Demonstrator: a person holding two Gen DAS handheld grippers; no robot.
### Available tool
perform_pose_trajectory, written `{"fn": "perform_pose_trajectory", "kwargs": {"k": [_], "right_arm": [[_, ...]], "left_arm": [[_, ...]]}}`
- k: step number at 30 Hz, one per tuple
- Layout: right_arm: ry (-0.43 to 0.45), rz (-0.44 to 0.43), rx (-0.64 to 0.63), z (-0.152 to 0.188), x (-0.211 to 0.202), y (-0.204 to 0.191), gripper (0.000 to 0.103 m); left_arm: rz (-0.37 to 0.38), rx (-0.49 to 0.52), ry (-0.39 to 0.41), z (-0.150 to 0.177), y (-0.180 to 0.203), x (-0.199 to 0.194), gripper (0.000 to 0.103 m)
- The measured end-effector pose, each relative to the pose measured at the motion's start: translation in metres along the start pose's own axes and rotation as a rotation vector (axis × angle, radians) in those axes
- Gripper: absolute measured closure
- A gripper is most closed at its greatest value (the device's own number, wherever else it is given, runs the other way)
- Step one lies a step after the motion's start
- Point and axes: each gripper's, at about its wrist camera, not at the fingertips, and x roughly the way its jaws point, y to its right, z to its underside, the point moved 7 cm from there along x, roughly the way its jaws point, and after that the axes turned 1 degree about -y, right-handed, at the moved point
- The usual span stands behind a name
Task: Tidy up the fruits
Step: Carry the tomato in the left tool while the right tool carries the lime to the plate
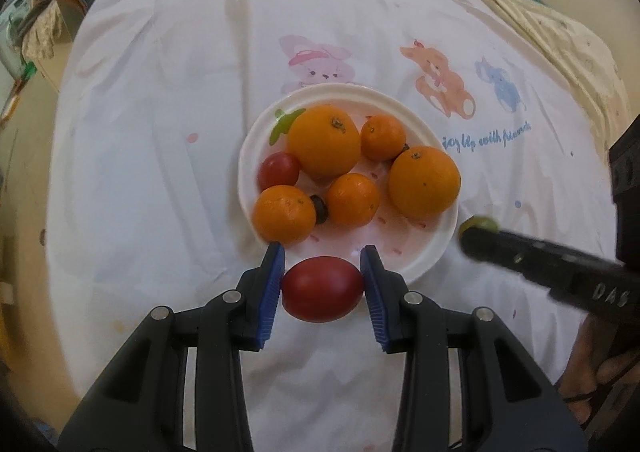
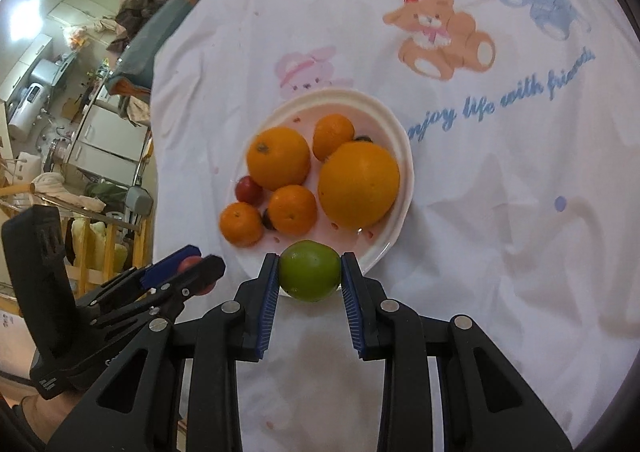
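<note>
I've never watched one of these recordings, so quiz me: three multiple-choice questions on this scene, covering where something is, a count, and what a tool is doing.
1. Where does the plate sit?
A. on a white printed cloth
B. on a bare wooden board
C. inside a basket

2. How many orange-coloured fruits lie on the plate?
A. two
B. five
C. eight

3. What is the right tool doing?
A. hanging empty
B. gripping a green fruit
C. gripping a spoon

Answers: 1 A, the cloth with cartoon animals lies under it. 2 B, two big and three small ones. 3 B, its blue pads press the fruit's sides.
</note>
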Motion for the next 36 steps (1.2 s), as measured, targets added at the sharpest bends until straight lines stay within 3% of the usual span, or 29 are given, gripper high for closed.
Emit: {"fn": "perform_pose_trajectory", "kwargs": {"k": [8, 36], "right_arm": [[-0.017, 0.070, -0.029, 0.000, 0.024, 0.011, 0.070], [-0.031, 0.058, 0.042, -0.001, 0.026, 0.020, 0.067]], "left_arm": [[-0.041, 0.036, -0.040, 0.004, 0.006, 0.028, 0.068], [-0.061, 0.028, -0.050, 0.003, 0.007, 0.041, 0.067]]}}
